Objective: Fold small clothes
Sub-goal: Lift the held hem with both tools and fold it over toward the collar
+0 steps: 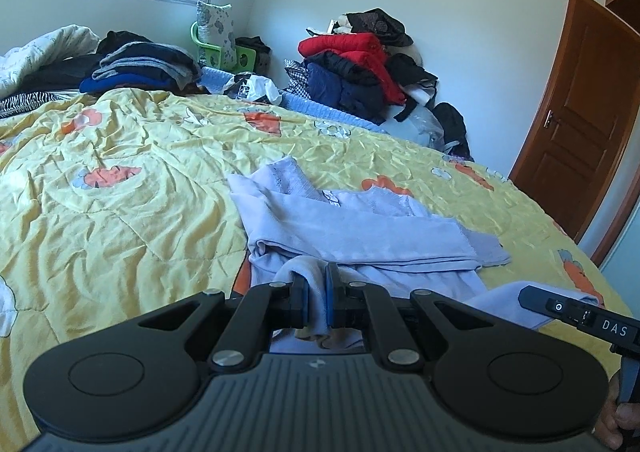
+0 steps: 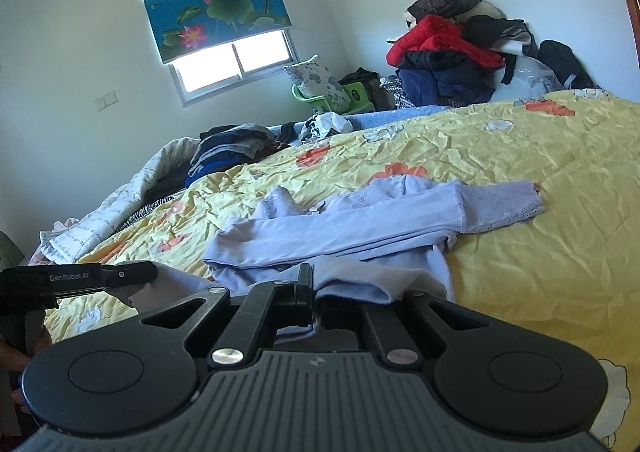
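A small pale lilac long-sleeved top [image 1: 360, 228] lies on the yellow quilt, its sleeves folded across the body. My left gripper [image 1: 316, 292] is shut on the top's near hem, cloth pinched between its blue pads. My right gripper [image 2: 316, 292] is shut on the same near hem, and the cloth drapes over its right finger and hides it. The top also shows in the right wrist view [image 2: 360, 224]. Each gripper appears in the other's view: the right one [image 1: 576, 312] at the right edge, the left one [image 2: 80, 280] at the left edge.
The yellow quilt [image 1: 120, 192] with orange and white print covers the bed. Folded dark clothes [image 1: 144, 66] sit at the far side. A heap of red and dark jackets [image 1: 360, 60] stands against the wall. A brown door [image 1: 576, 120] is at right.
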Demonstrator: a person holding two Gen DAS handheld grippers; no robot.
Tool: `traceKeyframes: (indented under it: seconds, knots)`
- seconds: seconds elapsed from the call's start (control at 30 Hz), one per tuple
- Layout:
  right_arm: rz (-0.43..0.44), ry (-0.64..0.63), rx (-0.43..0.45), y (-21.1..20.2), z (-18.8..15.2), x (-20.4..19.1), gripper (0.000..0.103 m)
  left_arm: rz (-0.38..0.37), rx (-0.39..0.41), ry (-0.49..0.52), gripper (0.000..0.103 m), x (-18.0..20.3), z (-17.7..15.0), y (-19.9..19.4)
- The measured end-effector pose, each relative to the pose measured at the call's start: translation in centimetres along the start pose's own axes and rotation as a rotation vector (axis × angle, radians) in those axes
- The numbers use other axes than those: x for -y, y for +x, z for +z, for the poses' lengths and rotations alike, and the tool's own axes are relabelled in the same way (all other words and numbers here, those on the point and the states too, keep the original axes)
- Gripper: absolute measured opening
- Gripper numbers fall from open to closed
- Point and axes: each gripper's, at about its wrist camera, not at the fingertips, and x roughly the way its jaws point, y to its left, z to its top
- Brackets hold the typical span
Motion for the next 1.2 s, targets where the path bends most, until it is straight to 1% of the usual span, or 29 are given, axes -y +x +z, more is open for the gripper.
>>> traceKeyframes:
  seconds: [0.2,0.4,0.57,0.77,1.2]
  knots:
    - [-0.006,0.016,0.017,0.4,0.4,0.7,0.005,0.012,0.01,0.002,0.008,0.0,0.1,0.5]
    - [-0.012,0.017,0.045,0.9,1.4,0.9,0.005,0.035,0.094,0.04,0.008,0.8,0.8,0.3]
    - [-0.016,0.015,0.082,1.6,2.9,1.1,0.005,0.042,0.144,0.035,0.008,1.1,2.3,0.7]
    - [-0.011,0.005,0.115,2.9,4.7,1.3,0.005,0.05,0.185,0.033,0.008,1.3,4.4,1.8]
    - [-0.017,-0.009,0.155,6.3,8.2,2.3,0.005,0.066,0.221,0.05,0.008,2.0,7.9,5.0]
